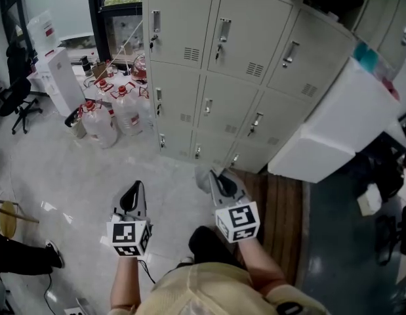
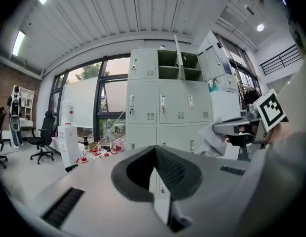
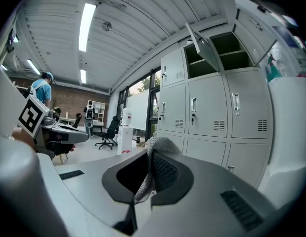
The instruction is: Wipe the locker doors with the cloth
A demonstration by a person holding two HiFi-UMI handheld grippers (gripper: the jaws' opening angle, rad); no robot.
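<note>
The person stands facing the bank of pale grey metal lockers [image 1: 209, 64], well apart from it, with both tools held low in front of the body. The right claw [image 1: 220, 181] is clenched on a crumpled grey knitted cloth [image 1: 204, 178]. From that claw's own camera the cloth [image 3: 160, 147] sits pinched between the jaws, one fold bunched above them and a strip hanging below. The left claw [image 1: 132, 195] is clenched as well, its jaws pressed together with nothing between them. The cloth's bunched end sits on the locker side of the right claw, pointing ahead at the lowest row of doors, and touches no door yet. The upper rows lie ahead and above it. The right claw looks slightly nearer the lockers than the left, which is out toward their window end. The coming move is therefore probably a forward reach by the right arm to press the cloth flat on a door. Each door is taller than wide and carries a metal handle [image 1: 222, 29] near one edge, which a stroke would have to skirt.
</note>
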